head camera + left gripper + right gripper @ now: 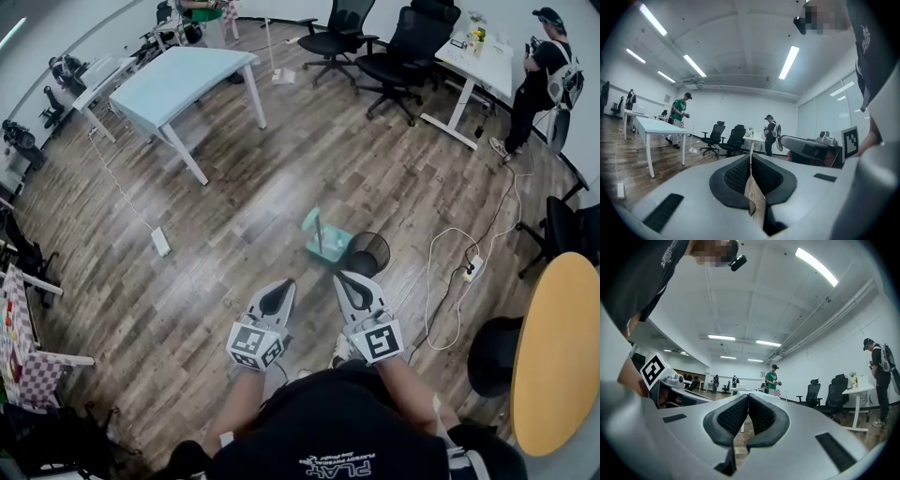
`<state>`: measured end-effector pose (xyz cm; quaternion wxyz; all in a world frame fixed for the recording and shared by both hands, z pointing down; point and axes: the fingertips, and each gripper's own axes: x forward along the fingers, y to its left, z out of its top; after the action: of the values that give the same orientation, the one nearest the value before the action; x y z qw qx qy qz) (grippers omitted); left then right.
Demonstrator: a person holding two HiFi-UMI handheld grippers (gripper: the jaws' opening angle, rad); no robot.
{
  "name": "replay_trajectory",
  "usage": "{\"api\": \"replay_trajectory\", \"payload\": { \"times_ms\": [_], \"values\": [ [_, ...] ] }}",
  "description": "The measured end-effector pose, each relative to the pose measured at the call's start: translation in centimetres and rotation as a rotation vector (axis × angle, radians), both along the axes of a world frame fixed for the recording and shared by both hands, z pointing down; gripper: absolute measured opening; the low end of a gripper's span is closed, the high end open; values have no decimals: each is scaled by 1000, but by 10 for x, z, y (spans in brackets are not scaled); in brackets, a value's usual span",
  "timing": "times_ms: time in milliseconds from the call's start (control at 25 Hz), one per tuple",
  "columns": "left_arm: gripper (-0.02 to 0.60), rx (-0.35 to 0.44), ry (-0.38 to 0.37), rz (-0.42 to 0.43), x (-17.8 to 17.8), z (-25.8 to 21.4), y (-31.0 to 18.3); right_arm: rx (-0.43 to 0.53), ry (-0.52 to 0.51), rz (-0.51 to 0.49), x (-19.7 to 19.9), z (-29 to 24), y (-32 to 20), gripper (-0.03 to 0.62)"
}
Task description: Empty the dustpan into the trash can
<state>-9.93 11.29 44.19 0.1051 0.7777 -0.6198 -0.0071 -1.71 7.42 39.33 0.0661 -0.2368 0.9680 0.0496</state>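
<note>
Head view shows the left tongs (278, 289) and the right tongs (346, 280) held side by side in front of the person's body, both pointing forward over the brown wood-plank floor (225, 234). Left gripper view shows the left tongs (750, 157) with the black ribbed pads pressed together and nothing between them. Right gripper view shows the right tongs (748, 397) closed in the same way and equally empty. Just beyond the tips, the teal plastic dustpan (325, 240) stands on the floor with its handle upright, just beside the black wire-mesh trash can (369, 253); whether the two touch cannot be determined. The contents of the dustpan are too small to make out. Farther off stand a light-blue rectangular desk (183, 80), two black office chairs (375, 42) and a white desk (478, 58) with a person (542, 80) beside it. Task status, as judged: no step is complete. The dustpan is not yet gripped. Remaining steps: reach the dustpan, open and close a pair of tongs on its handle, lift it, tip it over the trash can.
</note>
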Motion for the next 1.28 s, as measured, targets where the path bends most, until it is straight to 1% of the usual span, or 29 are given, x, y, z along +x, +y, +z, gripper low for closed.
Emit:
{"api": "replay_trajectory", "payload": {
  "times_ms": [80,160,240,320,480,640,800,960,1000,1080,1200,1280],
  "values": [
    [26,22,65,-65,-12,-3,-18,-2,-16,-5,-2,-4,-20,23],
    [25,40,107,-145,-28,-7,-30,-25,-43,-3,-2,-8,-39,23],
    [25,43,111,-191,-39,-11,-42,-58,-78,-5,0,-13,-56,23],
    [25,32,88,-199,-41,-13,-54,-77,-96,-10,3,-18,-71,23],
    [25,8,61,-179,-27,-8,-76,-70,-45,-12,13,-9,-96,23],
    [25,-5,44,-139,-20,-5,-90,-70,-61,-13,10,-4,-108,23],
    [25,-15,29,-99,-26,0,-107,-76,-55,1,-1,0,-121,23],
    [25,-31,11,-48,-37,13,-129,-74,-17,35,-13,15,-139,23],
    [25,-37,23,-36,-41,15,-134,-75,-9,45,-17,18,-144,23],
    [25,-43,71,-24,-54,19,-148,-62,13,62,-25,21,-153,23],
    [25,-64,129,-26,-85,26,-170,-38,67,82,-46,29,-168,23],
    [25,-82,152,-15,-103,33,-185,-53,93,100,-60,38,-179,23]
  ]
}}
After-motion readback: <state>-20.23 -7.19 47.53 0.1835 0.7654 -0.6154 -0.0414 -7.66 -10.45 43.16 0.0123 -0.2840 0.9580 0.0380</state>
